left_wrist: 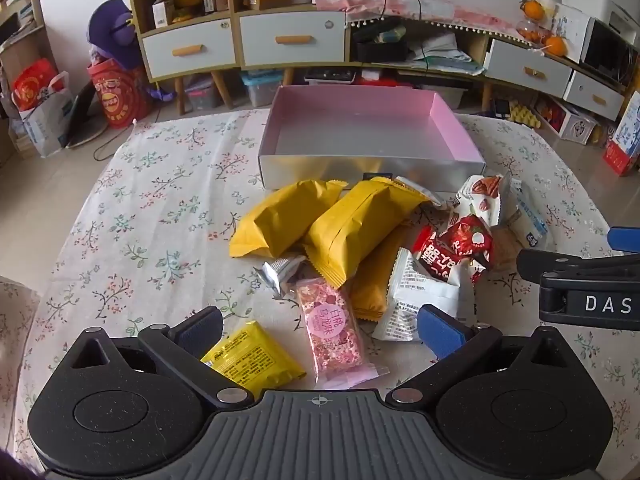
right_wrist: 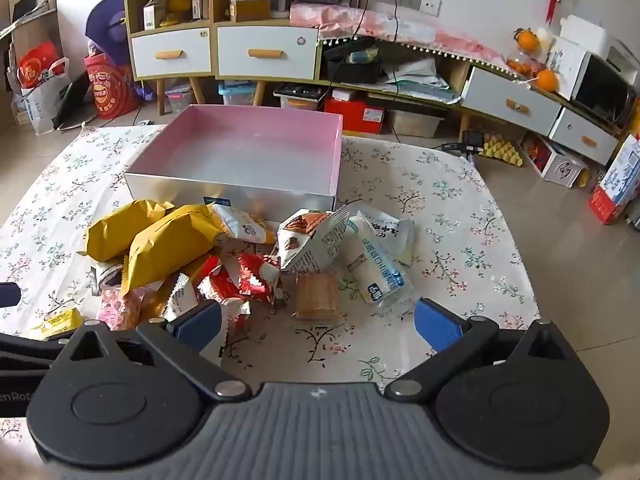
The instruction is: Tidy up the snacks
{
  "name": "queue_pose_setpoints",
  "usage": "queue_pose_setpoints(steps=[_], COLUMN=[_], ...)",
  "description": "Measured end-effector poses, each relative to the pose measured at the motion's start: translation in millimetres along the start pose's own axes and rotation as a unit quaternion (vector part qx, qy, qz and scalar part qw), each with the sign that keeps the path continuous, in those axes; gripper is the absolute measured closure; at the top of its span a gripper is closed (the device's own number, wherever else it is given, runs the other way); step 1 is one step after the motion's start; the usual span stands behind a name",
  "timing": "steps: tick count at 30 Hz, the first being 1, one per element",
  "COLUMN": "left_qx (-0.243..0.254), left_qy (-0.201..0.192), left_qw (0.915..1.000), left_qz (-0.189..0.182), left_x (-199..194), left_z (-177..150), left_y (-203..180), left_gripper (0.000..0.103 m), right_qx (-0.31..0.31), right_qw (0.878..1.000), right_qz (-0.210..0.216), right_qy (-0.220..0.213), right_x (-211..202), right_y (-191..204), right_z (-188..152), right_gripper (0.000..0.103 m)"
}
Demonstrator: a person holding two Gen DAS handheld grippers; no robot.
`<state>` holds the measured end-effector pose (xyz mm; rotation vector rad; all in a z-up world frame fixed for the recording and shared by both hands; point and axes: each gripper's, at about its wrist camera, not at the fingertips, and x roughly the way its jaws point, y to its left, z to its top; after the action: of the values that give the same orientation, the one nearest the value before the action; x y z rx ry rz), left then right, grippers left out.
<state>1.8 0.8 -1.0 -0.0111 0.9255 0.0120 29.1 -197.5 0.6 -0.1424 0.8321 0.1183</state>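
Observation:
A pile of snack packets lies on the floral tablecloth in front of an empty pink-lined box (left_wrist: 360, 160) (right_wrist: 200, 190). Two big yellow packets (left_wrist: 352, 224) (right_wrist: 172, 244) sit nearest the box. A pink bar (left_wrist: 334, 330) and a small yellow packet (left_wrist: 252, 360) lie between the wide-apart fingers of my left gripper (left_wrist: 320, 330), which is open and holds nothing. My right gripper (right_wrist: 318, 326) is open too, hovering over a clear-wrapped brown biscuit (right_wrist: 316, 296). Red packets (right_wrist: 244, 276) and white packets (right_wrist: 376, 268) lie just beyond it.
The table (left_wrist: 160, 208) carries a floral cloth and drops off to a tiled floor on the right. Behind it stand low cabinets with white drawers (right_wrist: 264, 54), storage bins and bags on the floor. The right gripper's body (left_wrist: 588, 284) shows at the left view's right edge.

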Motion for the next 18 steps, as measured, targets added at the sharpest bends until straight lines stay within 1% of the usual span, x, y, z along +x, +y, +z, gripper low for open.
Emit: queue_pose_setpoints(steps=[2, 3, 4, 8, 10, 18], left_qx=[0.004, 0.004, 0.005, 0.006, 0.004, 0.004], left_qy=[0.002, -0.006, -0.006, -0.009, -0.008, -0.012], left_qw=[1.0000, 1.0000, 1.0000, 0.9999, 0.9999, 0.9999], left_qz=[0.005, 0.004, 0.002, 0.003, 0.004, 0.008], left_x=[2.8, 0.5, -0.5, -2.5, -2.6, -4.1], left_z=[1.9, -1.1, -1.1, -1.5, -0.7, -0.1], left_y=[-2.3, -2.2, -1.0, -1.7, -2.6, 1.1], left_gripper=[0.000, 0.000, 0.000, 0.000, 0.000, 0.000], right_qx=[-0.003, -0.003, -0.003, -0.001, 0.004, 0.005], right_qw=[1.000, 1.000, 1.000, 1.000, 1.000, 1.000], right_qz=[-0.002, -0.005, 0.001, 0.003, 0.011, 0.013], right_qy=[-0.001, -0.001, 0.001, -0.001, 0.005, 0.008], right_x=[0.9, 1.5, 2.3, -0.3, 5.1, 2.7], right_y=[0.4, 0.3, -1.7, 0.1, -3.4, -1.5], right_z=[0.6, 1.3, 1.0, -0.1, 3.6, 3.2], right_gripper=[0.000, 0.000, 0.000, 0.000, 0.000, 0.000])
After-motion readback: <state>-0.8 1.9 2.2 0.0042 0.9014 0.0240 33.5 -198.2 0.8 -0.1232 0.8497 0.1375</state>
